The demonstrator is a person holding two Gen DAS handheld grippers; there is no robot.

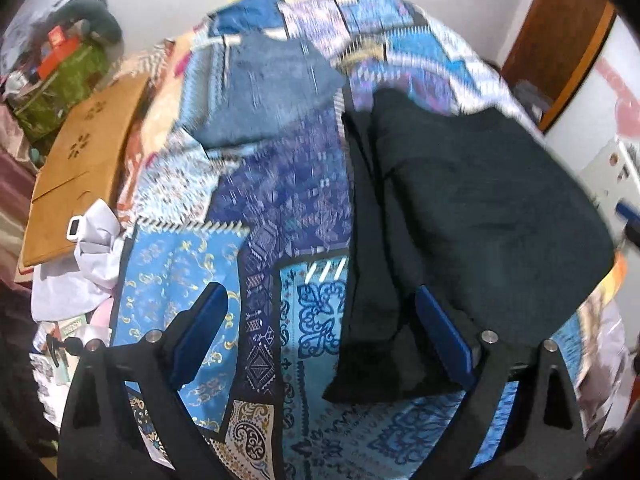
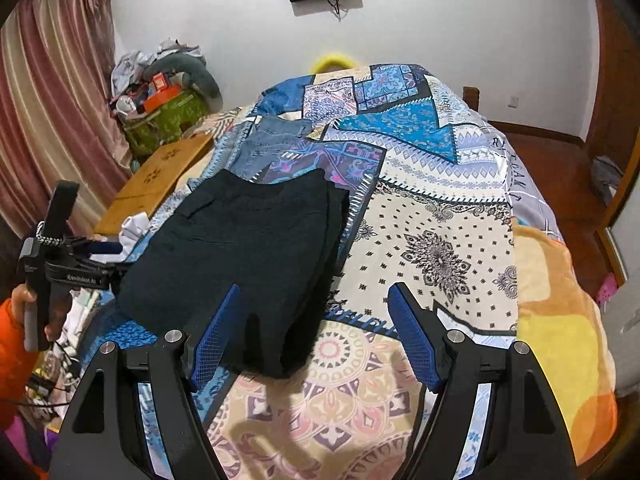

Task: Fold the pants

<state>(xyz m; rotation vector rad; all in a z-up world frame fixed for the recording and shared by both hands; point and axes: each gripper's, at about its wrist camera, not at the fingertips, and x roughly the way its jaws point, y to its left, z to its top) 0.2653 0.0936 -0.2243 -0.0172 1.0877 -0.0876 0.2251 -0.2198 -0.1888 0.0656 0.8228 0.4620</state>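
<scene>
Black pants [image 2: 244, 248] lie folded into a thick rectangle on the patterned bedspread [image 2: 440, 216]. In the left wrist view the black pants [image 1: 472, 200] fill the right half, and the image is blurred by motion. My left gripper [image 1: 320, 320] is open and empty, with its right finger [image 1: 444, 340] at the near edge of the pants. My right gripper [image 2: 314, 320] is open and empty above the near end of the pants. The left gripper body [image 2: 60, 256] shows at the left side of the right wrist view, beside the pants.
Folded blue jeans [image 2: 272, 140] lie farther up the bed. A wooden lap table [image 2: 156, 176] and white cloth [image 2: 134, 228] sit at the bed's left edge. A cluttered green box [image 2: 164, 120] stands by the curtain. An orange-yellow blanket [image 2: 560, 320] covers the right side.
</scene>
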